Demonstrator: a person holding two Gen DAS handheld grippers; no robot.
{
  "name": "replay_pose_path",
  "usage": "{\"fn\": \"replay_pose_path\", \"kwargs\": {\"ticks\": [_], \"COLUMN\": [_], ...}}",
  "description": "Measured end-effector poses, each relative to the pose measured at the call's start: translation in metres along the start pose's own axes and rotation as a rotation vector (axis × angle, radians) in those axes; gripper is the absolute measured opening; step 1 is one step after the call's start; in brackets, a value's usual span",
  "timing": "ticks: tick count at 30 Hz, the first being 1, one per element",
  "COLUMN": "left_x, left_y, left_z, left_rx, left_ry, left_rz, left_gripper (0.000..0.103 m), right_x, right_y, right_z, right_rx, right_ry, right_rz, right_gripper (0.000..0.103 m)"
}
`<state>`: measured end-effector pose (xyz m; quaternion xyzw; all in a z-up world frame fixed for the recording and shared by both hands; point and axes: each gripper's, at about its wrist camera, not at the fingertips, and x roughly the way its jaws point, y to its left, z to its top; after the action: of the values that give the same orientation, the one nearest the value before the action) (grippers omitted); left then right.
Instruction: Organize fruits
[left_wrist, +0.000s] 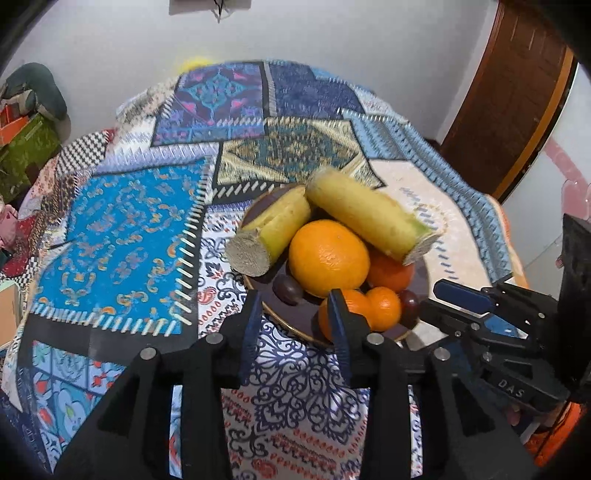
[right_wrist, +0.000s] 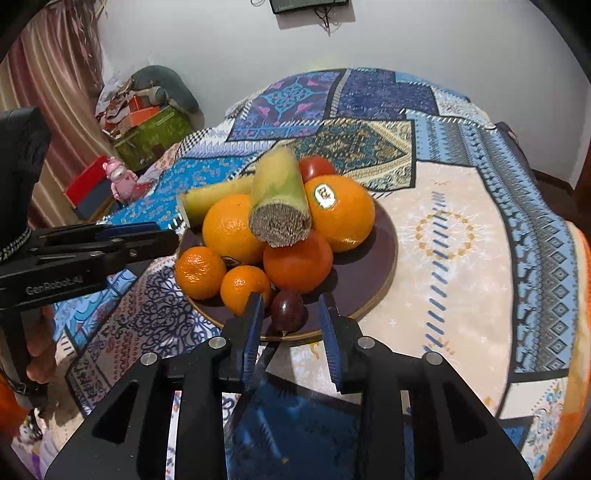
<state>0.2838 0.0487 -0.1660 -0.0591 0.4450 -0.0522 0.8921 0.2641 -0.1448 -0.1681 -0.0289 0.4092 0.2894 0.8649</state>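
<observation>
Up close from the left wrist, the dark round plate (left_wrist: 419, 280) on the patchwork-covered worktop (left_wrist: 122, 236) holds two cut yellow-green stalks (left_wrist: 365, 218), and the left gripper (left_wrist: 295, 306) has its jaws apart, empty. From the right wrist: five orange fruits, one stickered (right_wrist: 340, 214), one purple fruit (right_wrist: 288, 310), a half-hidden red one (right_wrist: 316, 166); the right gripper (right_wrist: 291, 310) has its jaws apart.

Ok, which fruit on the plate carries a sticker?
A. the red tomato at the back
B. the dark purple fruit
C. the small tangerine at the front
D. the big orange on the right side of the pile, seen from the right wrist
D: the big orange shows an oval sticker on its upper face; the others look bare.
</observation>
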Motion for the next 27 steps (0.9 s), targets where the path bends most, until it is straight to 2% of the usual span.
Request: {"fn": "replay_pose_path", "kwargs": {"ticks": [3, 7, 13, 17, 20, 22, 25, 27], "left_x": [-0.028, -0.082, -0.168, -0.229, -0.264, -0.285, -0.31, -0.323], "left_y": [-0.005, -0.015, -0.029, -0.045, -0.057, -0.065, -0.073, -0.076], "left_z": [-0.001, -0.005, -0.019, -0.035, -0.048, -0.059, -0.073, -0.081], "left_rx": [0.004, 0.014, 0.0, 0.022, 0.044, 0.055, 0.071, 0.077], "left_ry": [-0.052, -0.172, -0.345, -0.472, -0.553, -0.603, -0.658, -0.674], "left_rz": [-0.008, 0.018, 0.025, 0.033, 0.044, 0.045, 0.049, 0.03], "left_gripper": [0.036, 0.036, 0.036, 0.041, 0.047, 0.051, 0.062, 0.075], "right_x": [-0.022, -0.061, -0.142, -0.189, -0.223, -0.241, -0.259, -0.265], "right_y": [0.003, 0.013, 0.041, 0.067, 0.086, 0.097, 0.107, 0.112], "right_z": [0.002, 0.007, 0.007, 0.002, -0.007, -0.014, -0.023, -0.026], "right_rx": [-0.001, -0.008, -0.029, -0.06, -0.082, -0.084, -0.086, -0.085], "right_ry": [-0.039, -0.116, -0.276, -0.38, -0.461, -0.511, -0.563, -0.583], "right_rz": [-0.007, -0.024, -0.045, -0.059, -0.071, -0.071, -0.08, -0.091], "right_gripper": [0.028, 0.028, 0.029, 0.033, 0.039, 0.049, 0.061, 0.071]}}
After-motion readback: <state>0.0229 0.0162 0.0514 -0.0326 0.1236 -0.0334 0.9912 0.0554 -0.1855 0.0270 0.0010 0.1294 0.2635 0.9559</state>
